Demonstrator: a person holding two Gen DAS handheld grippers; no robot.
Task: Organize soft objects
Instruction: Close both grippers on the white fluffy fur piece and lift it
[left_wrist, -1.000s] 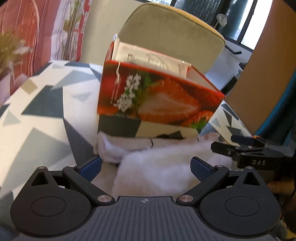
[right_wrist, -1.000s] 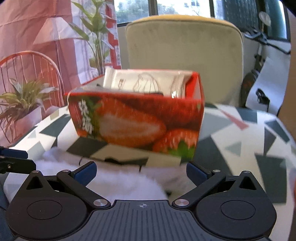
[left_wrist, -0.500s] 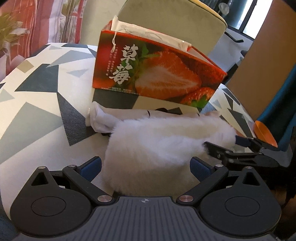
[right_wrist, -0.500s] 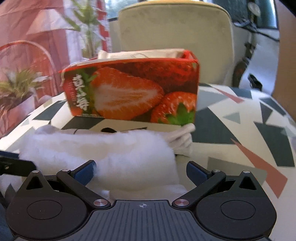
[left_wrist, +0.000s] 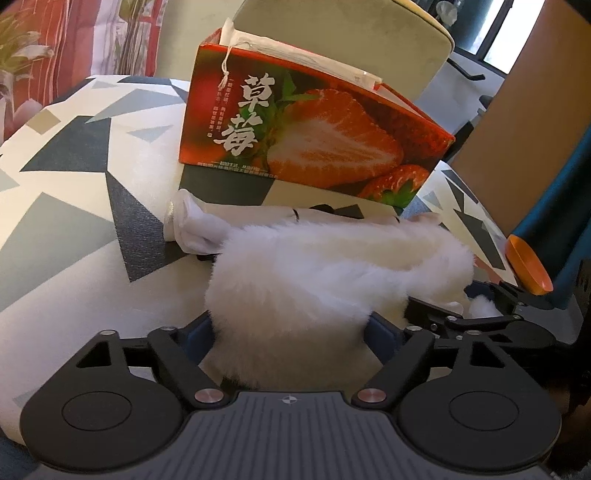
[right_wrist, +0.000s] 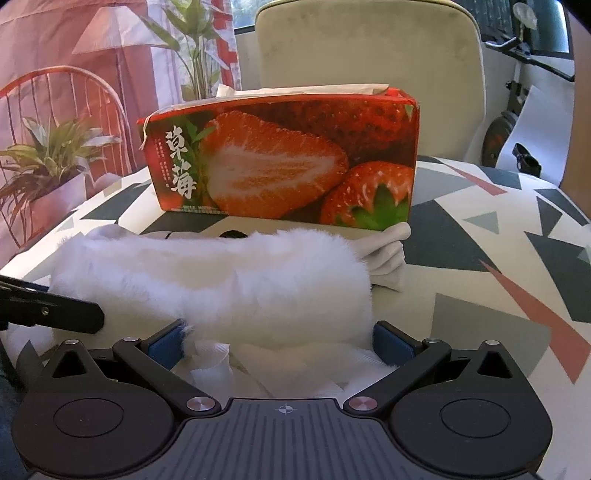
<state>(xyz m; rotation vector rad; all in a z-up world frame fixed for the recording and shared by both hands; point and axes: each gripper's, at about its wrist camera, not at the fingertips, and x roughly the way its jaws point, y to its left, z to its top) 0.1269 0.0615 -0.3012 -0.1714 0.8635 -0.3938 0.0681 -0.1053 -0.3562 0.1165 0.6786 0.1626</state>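
A white fluffy fur piece (left_wrist: 317, 273) lies on the patterned table, also in the right wrist view (right_wrist: 221, 280). My left gripper (left_wrist: 291, 328) is open with its blue pads on either side of the fur's near end. My right gripper (right_wrist: 279, 338) is open around the fur's other end and a white cloth (right_wrist: 280, 365) beneath it. A white sock-like cloth (left_wrist: 195, 229) lies behind the fur, against the red strawberry box (left_wrist: 314, 136), which also shows in the right wrist view (right_wrist: 284, 158). The box holds white packets.
The table (left_wrist: 66, 177) has a white cloth with grey triangles. A beige chair (right_wrist: 369, 48) stands behind the box. A potted plant (right_wrist: 48, 162) is at far left. An orange dish (left_wrist: 528, 269) sits at the table's right edge.
Both grippers have pulled back and lowered, away from the box. The fur piece now sits between the pads of each gripper, and the pads stand closer to it.
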